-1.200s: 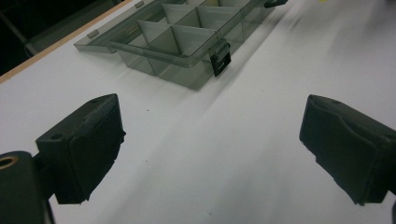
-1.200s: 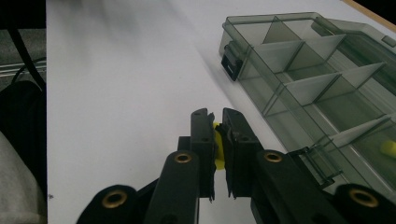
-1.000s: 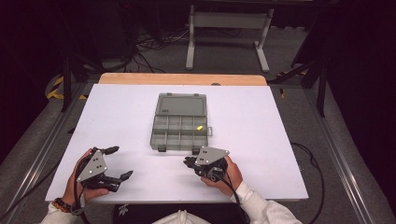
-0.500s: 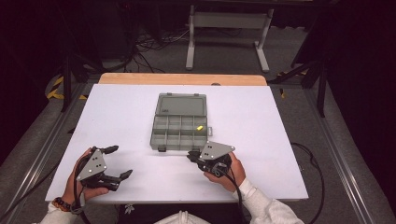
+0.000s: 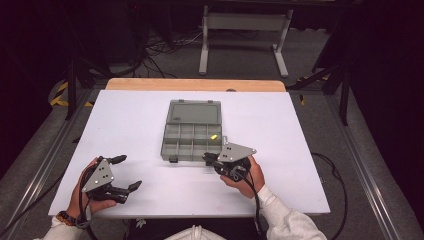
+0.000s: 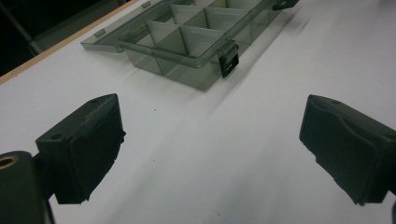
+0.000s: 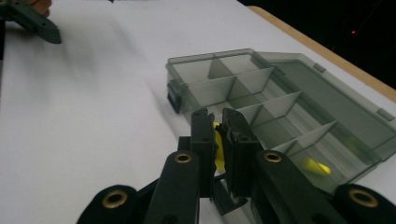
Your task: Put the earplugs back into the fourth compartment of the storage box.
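Note:
A grey see-through compartment box (image 5: 194,111) lies open in the middle of the white table (image 5: 300,140), lid folded back. One small yellow piece (image 5: 213,135) rests in a compartment on its right side. My right gripper (image 5: 207,159) hovers by the box's near right corner. In the right gripper view its jaws (image 7: 217,119) are shut on another small yellow piece (image 7: 217,151), just over the box's (image 7: 261,100) near compartments, with the loose yellow piece (image 7: 316,166) lying beyond. My left gripper (image 5: 128,172) rests open at the front left, nothing between its jaws (image 6: 210,140), facing the box (image 6: 187,46).
A wooden strip (image 5: 195,84) runs along the table's far edge. A metal stand (image 5: 242,30) and cables lie on the floor beyond. Bare white tabletop surrounds the box on all sides.
My right gripper has moved a little up and away from the person, closer to the box's near right corner, still pinching the yellow piece. The left gripper has stayed put.

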